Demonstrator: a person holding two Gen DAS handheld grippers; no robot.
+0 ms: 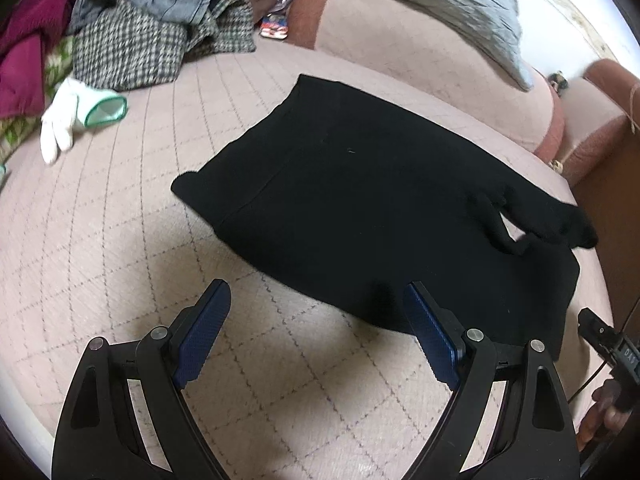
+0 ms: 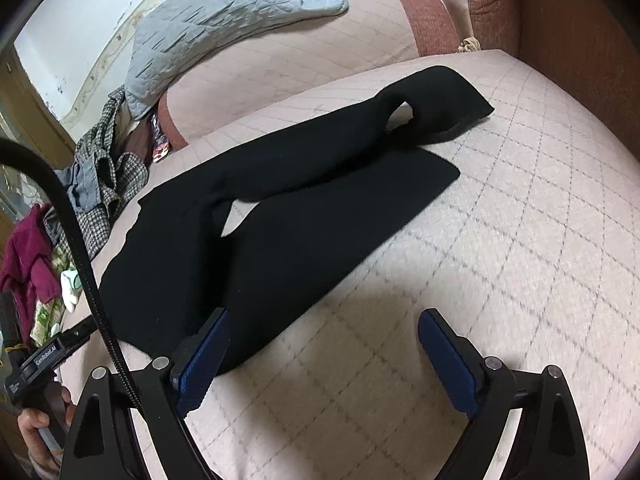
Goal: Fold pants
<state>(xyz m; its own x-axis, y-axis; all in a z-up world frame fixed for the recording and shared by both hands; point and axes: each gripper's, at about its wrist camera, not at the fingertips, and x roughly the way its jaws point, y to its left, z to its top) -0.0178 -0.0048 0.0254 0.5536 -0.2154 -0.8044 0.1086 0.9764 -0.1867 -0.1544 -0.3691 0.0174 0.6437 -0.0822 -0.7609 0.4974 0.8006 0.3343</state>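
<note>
Two spread hand-held grippers, left (image 1: 316, 304) and right (image 2: 324, 332), over black pants (image 2: 256, 216) on pink quilted sofa (image 2: 500, 280).

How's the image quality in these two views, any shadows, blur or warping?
Left wrist view: strong fisheye bending, soft blur at the clothes pile, gripper shadow on the sofa cover. Right wrist view: same warping, dark corners, black pants show almost no detail.

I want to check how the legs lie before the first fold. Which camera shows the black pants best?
The right wrist view: the black fabric pants show whole there, both legs apart, the upper one twisted near its cuff. The left wrist view shows the pants foreshortened as one dark slab, legs merged, only a bunched cuff distinct.
</note>
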